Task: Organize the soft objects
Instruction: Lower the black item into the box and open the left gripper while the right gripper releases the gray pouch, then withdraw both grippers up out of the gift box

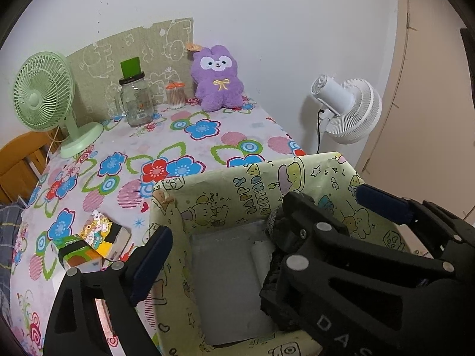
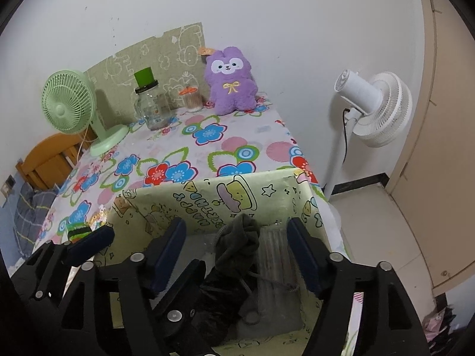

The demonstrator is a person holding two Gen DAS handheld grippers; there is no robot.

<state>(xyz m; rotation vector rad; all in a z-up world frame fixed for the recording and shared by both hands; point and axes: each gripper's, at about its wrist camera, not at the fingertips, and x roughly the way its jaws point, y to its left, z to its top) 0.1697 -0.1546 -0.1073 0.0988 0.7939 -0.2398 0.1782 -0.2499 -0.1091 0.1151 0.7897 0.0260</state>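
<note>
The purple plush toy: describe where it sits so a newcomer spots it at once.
Start at the table with the flowered cloth and follow it to the far edge by the white wall. There a row of things stands before a green patterned board; the purple plush toy is at its right end, beside a small orange-lidded jar. It alone is furry, with a white face and a yellow bow.

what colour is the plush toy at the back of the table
Purple, with a white face patch and a small yellow bow; the plush toy shows best in the left wrist view.
</note>
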